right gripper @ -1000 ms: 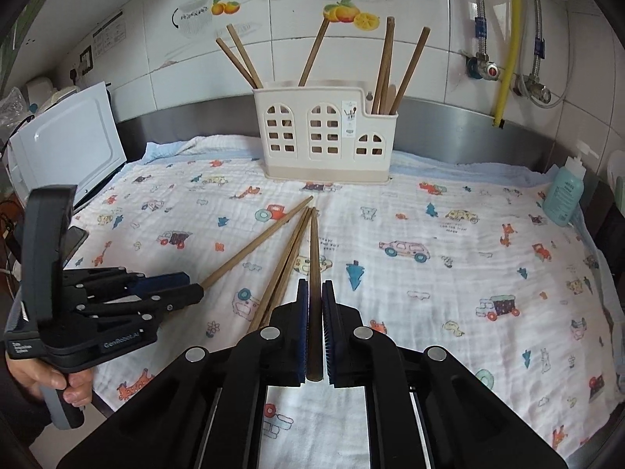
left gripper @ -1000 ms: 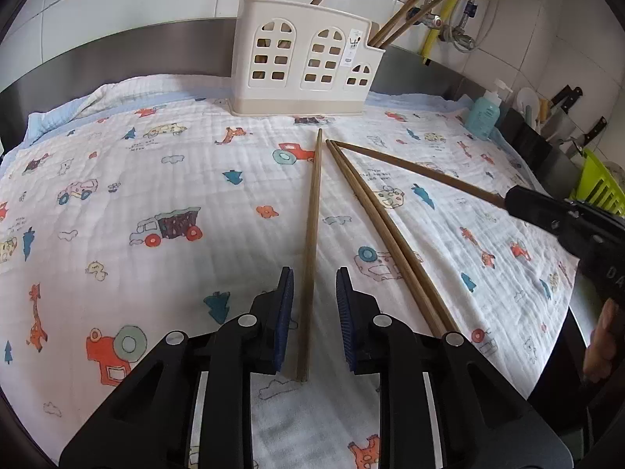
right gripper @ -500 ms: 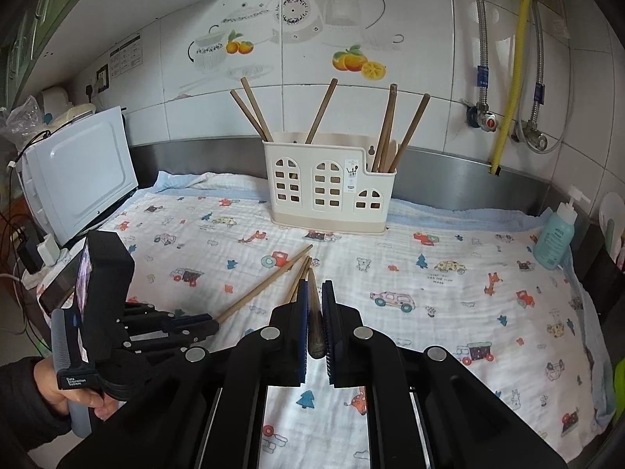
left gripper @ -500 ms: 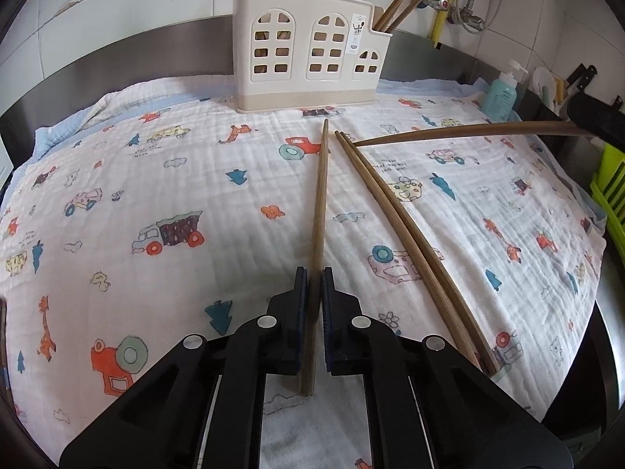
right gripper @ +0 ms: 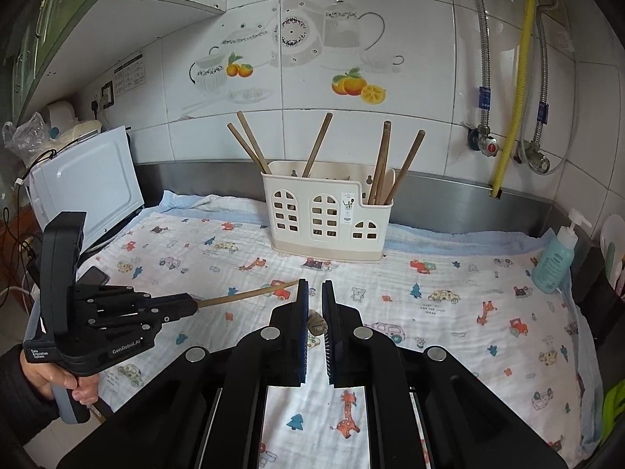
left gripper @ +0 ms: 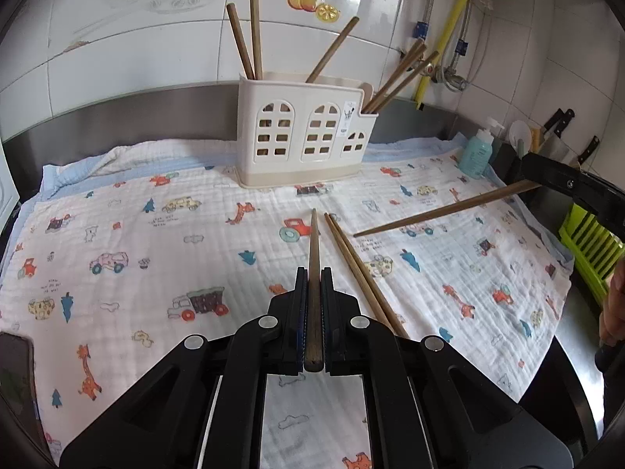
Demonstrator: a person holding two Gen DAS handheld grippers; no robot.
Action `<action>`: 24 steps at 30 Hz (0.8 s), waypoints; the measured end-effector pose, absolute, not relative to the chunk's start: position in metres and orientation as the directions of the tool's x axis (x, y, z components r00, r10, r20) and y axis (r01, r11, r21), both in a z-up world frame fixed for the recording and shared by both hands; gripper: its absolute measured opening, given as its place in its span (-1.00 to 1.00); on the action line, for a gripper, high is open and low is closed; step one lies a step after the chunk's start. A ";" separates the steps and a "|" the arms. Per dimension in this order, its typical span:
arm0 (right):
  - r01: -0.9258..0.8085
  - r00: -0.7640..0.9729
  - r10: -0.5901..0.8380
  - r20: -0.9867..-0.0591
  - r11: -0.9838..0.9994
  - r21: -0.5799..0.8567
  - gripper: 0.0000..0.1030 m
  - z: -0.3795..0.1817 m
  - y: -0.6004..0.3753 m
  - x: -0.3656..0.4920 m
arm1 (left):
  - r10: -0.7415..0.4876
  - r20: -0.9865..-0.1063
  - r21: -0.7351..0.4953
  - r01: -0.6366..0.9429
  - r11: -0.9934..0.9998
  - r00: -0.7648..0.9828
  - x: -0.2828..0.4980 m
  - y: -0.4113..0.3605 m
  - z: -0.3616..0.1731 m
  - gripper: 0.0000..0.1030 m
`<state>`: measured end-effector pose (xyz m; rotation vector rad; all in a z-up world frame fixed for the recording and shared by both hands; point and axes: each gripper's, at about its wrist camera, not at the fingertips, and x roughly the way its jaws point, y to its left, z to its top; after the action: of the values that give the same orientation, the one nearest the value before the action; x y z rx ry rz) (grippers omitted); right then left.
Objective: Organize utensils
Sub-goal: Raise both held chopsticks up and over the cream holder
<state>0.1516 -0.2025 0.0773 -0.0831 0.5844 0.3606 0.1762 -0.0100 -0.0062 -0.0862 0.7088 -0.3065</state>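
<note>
Fingers [left gripper: 297, 312] of both grippers pinch chopsticks [left gripper: 313, 273] above the cloth's [left gripper: 136, 234] open middle.

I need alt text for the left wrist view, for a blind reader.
The left gripper is shut on a brown wooden chopstick above a white cartoon-print cloth. Two more chopsticks lie on the cloth beside it, and a cream plastic utensil holder stands behind.
</note>
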 end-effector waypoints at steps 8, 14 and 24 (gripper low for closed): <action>-0.391 0.752 0.349 -0.559 0.919 0.048 -0.87 0.096 -0.205 0.173 | -0.333 -0.597 -0.193 0.271 0.943 0.730 0.190 -0.005 0.017 -0.90; -0.405 0.768 0.352 -0.535 0.914 0.020 -0.87 0.130 -0.208 0.197 | -0.343 -0.582 -0.190 0.287 0.939 0.737 0.203 0.000 0.039 -0.90; -0.412 0.798 0.372 -0.474 0.911 0.022 -0.87 0.196 -0.213 0.253 | -0.354 -0.565 -0.177 0.309 0.934 0.745 0.227 0.004 0.069 -0.90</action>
<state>0.2526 -0.2133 0.1956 -0.0832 0.4913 0.4211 0.2266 0.0042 0.0692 -0.0735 0.6329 -0.3632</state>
